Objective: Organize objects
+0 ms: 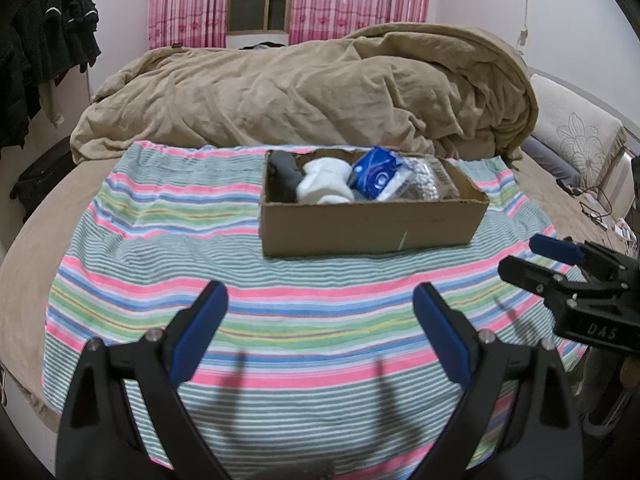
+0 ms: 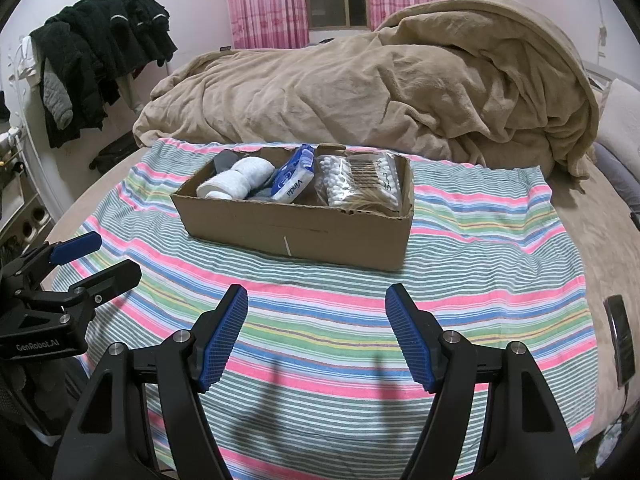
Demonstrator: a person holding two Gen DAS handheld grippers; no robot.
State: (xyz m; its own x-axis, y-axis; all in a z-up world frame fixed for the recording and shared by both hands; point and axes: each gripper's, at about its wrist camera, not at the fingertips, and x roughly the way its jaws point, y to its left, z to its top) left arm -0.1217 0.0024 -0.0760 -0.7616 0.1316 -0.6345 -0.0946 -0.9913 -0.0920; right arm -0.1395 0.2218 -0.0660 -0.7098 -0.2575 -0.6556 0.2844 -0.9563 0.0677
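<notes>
A cardboard box (image 1: 368,228) (image 2: 296,232) stands on a striped cloth (image 1: 200,248) (image 2: 480,264) on the bed. In it lie a white rolled towel (image 1: 324,184) (image 2: 240,182), a blue tissue pack (image 1: 378,174) (image 2: 294,182), a clear bag of cotton swabs (image 1: 424,182) (image 2: 358,180) and a dark item (image 1: 282,172) at the left end. My left gripper (image 1: 320,312) (image 2: 96,258) is open and empty, above the cloth in front of the box. My right gripper (image 2: 316,316) (image 1: 528,256) is open and empty, to its right.
A crumpled tan blanket (image 1: 320,92) (image 2: 380,92) lies behind the box. Dark clothes (image 1: 44,48) (image 2: 100,52) hang at the left. A black phone (image 2: 620,340) lies at the bed's right edge. Cables (image 1: 600,208) lie at the right. Pink curtains (image 1: 188,0) hang behind.
</notes>
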